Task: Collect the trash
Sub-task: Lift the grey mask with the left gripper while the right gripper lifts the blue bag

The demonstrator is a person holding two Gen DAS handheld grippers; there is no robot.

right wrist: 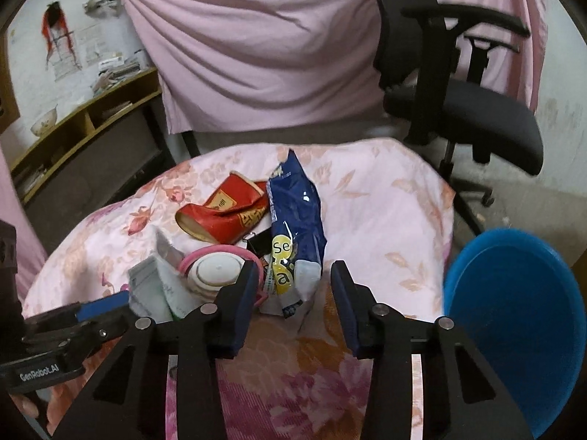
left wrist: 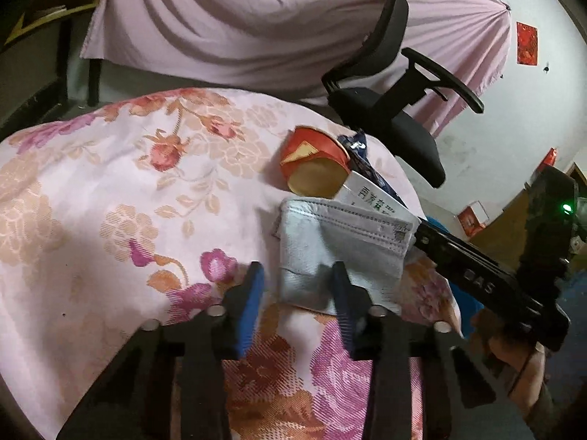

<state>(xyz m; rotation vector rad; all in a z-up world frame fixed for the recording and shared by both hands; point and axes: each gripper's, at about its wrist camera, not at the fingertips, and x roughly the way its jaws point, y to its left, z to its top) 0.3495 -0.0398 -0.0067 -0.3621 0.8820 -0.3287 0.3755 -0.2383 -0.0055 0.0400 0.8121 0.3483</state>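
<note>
A pile of trash lies on a floral-cloth table (left wrist: 110, 190). In the left wrist view a grey face mask (left wrist: 330, 249) lies between my open left gripper's (left wrist: 297, 278) fingertips, with a crushed red paper cup (left wrist: 315, 161) and a white packet (left wrist: 370, 198) behind it. In the right wrist view my open right gripper (right wrist: 291, 278) frames the lower end of a blue snack bag (right wrist: 297, 220). A white lid with a pink ring (right wrist: 216, 267), the red cup (right wrist: 223, 216) and the mask (right wrist: 146, 286) lie to its left. The left gripper's blue pad (right wrist: 102, 306) reaches the mask from the left.
A black office chair (right wrist: 458, 102) stands behind the table to the right. A blue bin (right wrist: 513, 330) sits at the table's right side. Pink drapes (right wrist: 256, 44) hang behind. A wooden shelf (right wrist: 84, 121) stands at back left.
</note>
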